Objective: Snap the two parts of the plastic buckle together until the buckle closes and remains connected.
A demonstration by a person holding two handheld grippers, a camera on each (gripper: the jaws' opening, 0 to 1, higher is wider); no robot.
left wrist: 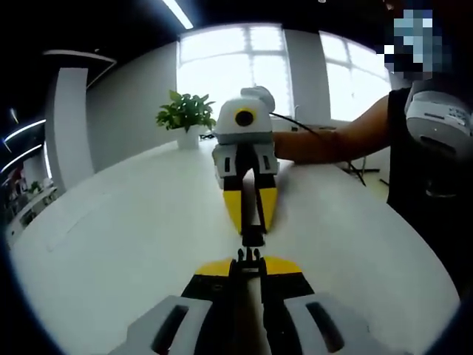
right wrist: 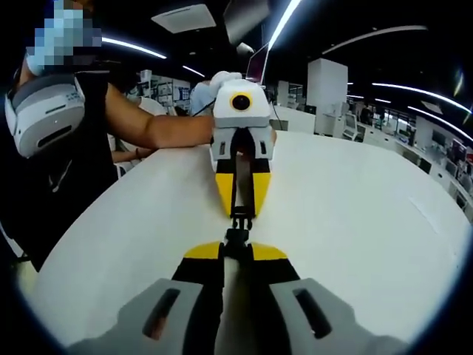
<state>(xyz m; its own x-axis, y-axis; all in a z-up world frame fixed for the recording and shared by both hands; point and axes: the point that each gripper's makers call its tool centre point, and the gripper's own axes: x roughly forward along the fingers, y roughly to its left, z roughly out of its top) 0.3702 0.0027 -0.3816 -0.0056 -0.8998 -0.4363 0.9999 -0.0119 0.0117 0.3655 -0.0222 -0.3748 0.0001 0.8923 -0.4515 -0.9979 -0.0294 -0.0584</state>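
My left tongs (left wrist: 250,260) are clamped on one buckle half (left wrist: 249,256), a small black piece at the yellow tips. Straight ahead, tip to tip with mine, the right tongs (left wrist: 251,231) pinch the other half (left wrist: 253,237) along with a dark strap (left wrist: 248,194) running back between their jaws. The two halves sit nose to nose; I cannot tell whether they are latched.

From the right tongs (right wrist: 236,244) I see the same meeting reversed: my half (right wrist: 236,238) facing the left tongs (right wrist: 241,214) and their piece (right wrist: 241,220).

Nothing lies between the tips. Beneath them is a white table (left wrist: 111,237). Beyond the right tongs, the left gripper view has a potted plant (left wrist: 186,115) and bright windows (left wrist: 229,63); the right gripper view has desks (right wrist: 384,133) under ceiling lights. A person's forearm (left wrist: 325,140) reaches in behind the far tongs.
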